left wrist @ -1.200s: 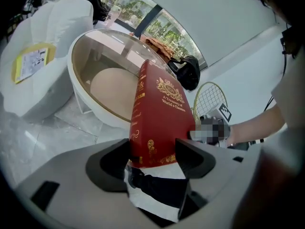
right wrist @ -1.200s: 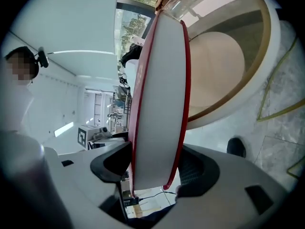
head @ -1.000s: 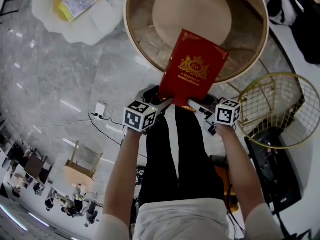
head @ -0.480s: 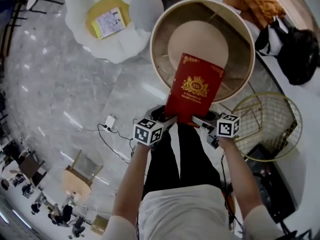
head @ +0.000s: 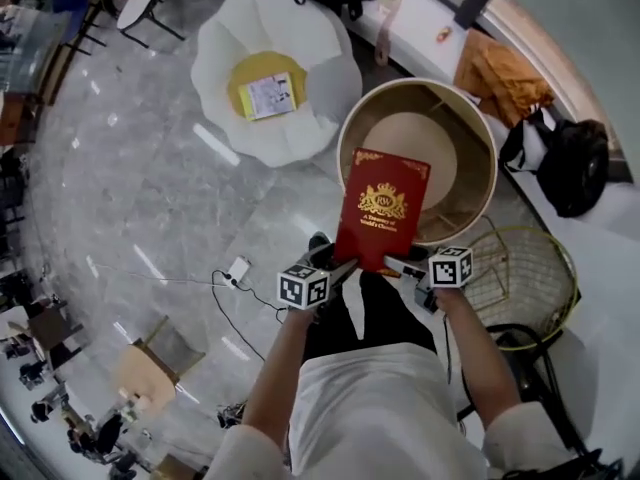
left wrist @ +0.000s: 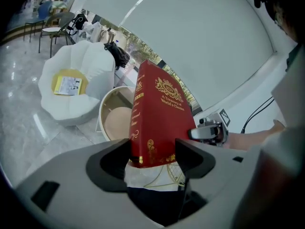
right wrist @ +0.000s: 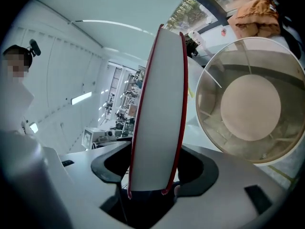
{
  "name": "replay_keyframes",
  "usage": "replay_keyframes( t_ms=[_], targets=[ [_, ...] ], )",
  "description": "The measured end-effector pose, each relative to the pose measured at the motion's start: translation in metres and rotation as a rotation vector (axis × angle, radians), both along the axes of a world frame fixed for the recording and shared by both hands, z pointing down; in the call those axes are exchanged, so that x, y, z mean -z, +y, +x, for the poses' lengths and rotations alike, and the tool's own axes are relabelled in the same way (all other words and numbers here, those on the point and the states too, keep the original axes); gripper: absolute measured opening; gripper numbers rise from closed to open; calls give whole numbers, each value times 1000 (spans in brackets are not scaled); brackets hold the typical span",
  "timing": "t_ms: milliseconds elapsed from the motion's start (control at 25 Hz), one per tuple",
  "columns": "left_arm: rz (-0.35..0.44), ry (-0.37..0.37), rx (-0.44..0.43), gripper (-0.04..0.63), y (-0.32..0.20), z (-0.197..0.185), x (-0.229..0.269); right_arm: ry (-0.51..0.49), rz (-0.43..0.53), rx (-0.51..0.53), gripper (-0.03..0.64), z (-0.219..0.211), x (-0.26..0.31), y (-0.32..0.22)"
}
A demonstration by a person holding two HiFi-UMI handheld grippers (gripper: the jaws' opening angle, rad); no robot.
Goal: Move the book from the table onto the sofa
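The left claw (left wrist: 152, 159) pinches the red book (left wrist: 159, 113) at its near spine corner. The right claw (right wrist: 152, 173) clamps the near page-edge corner, its jaws set wide across the book's thickness. Held by both, the book stands tilted in the air above the near rim of the round desk (head: 430, 133). The step in hand looks like the carry. Next, the 2 claws should swing together far and left to the white sofa (head: 320, 78) and lower the book onto its yellow cushion (head: 262, 65).

Head view from high up, facing steeply down, left & right gripper views v. close, along own jaws, all 3 share book (head: 382, 213) & round desk (head: 440, 136).
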State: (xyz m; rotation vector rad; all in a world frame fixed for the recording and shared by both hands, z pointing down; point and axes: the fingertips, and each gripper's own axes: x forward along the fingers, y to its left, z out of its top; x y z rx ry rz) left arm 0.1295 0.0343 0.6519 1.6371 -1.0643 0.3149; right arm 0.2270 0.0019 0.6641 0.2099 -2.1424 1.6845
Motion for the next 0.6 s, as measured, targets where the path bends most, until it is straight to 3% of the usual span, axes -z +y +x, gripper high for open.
replay_keyframes(
  t_ms=[400,600],
  targets=[
    [48,-10,52,305,9,-89,58,5,35,70,299,-92,59,3],
    [53,-1,62,305,9,-140,74,-3,24,56,299,-141,72,5]
  ],
)
